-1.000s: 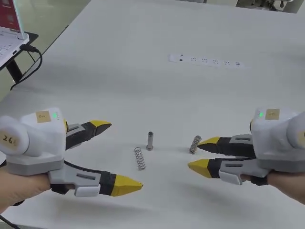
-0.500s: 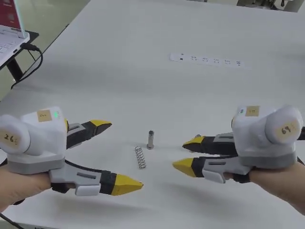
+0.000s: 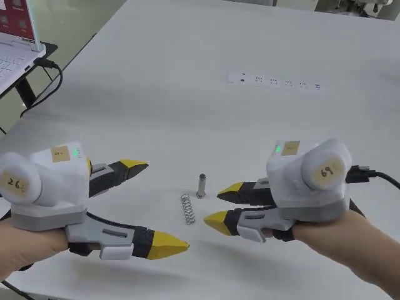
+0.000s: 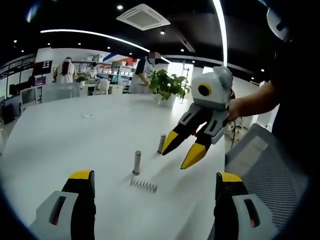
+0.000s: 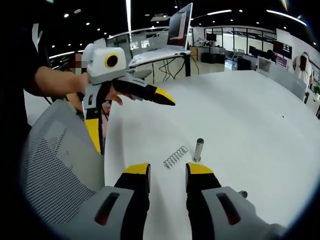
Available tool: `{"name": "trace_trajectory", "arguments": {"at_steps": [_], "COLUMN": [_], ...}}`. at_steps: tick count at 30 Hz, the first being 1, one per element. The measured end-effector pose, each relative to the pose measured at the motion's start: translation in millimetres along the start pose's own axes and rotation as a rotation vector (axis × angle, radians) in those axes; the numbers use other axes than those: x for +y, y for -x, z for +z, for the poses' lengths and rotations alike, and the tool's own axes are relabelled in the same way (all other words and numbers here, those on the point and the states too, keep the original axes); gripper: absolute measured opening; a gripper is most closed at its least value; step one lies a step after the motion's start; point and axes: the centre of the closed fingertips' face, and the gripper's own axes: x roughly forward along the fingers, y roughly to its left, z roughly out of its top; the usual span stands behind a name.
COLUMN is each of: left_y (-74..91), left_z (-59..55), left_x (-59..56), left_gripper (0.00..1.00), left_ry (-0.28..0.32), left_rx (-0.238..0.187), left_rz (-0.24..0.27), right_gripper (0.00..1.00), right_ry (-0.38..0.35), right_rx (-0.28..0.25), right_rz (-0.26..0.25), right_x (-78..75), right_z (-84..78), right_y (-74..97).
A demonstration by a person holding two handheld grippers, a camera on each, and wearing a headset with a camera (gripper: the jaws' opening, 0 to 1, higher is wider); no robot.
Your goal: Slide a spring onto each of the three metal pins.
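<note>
Two grippers are held low over the white table (image 3: 156, 94), and nothing is gripped by either; the left gripper (image 3: 152, 205) is spread wide, one yellow tip lifted and the other near the table's close edge; the right gripper (image 3: 220, 205) is kept narrow, with a small gap seen between its jaws. One metal pin (image 3: 201, 186) is stood upright on the table between the two grippers, bare; a spring (image 3: 187, 209) is laid flat just beside the pin's foot, on the near side, apart from both grippers. In the right gripper view the spring (image 5: 175, 156) and pin (image 5: 199, 149) are found just ahead of the narrow jaws. In the left gripper view a second spring (image 4: 162, 143) is seen upright beyond the pin, close behind the right gripper's tips; whether it is seated on a pin cannot be told. A power strip (image 3: 275, 81) is laid farther back on the table; a laptop (image 3: 12, 37) is placed off the table's left side.
</note>
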Motion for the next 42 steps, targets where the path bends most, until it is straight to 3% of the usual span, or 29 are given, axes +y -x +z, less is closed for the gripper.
{"name": "trace_trajectory", "arguments": {"at_steps": [10,16,21,32,39,42], "left_y": [4.8,6.1,7.5,9.5,8.9,8.6], "left_z": [-4.2,-5.0,-6.1,-7.8,-9.0,-9.4], "left_x": [4.3,4.3,3.5,3.2,3.2,3.1], "left_gripper": [0.98,0.98,0.97,0.97,0.97,0.97], "left_ry": [0.009,0.011,0.014,0.019,0.022,0.022], "left_rx": [0.0,-0.002,0.001,-0.003,-0.001,0.0], "left_rz": [0.012,0.015,0.015,0.02,0.02,0.018], "right_gripper": [0.25,0.25,0.24,0.22,0.2,0.17], "right_ry": [-0.047,-0.129,-0.132,-0.177,-0.161,-0.07], "right_rx": [0.032,0.045,0.081,0.108,0.137,0.185], "right_rz": [-0.019,-0.034,-0.051,-0.067,-0.079,-0.1], "right_x": [-1.5,-4.2,-5.1,-6.8,-8.8,-10.0], "right_z": [-0.2,-0.9,-8.4,-15.1,-19.9,-26.7], "right_y": [-15.9,-27.2,-36.4,-50.6,-57.3,-58.0]}}
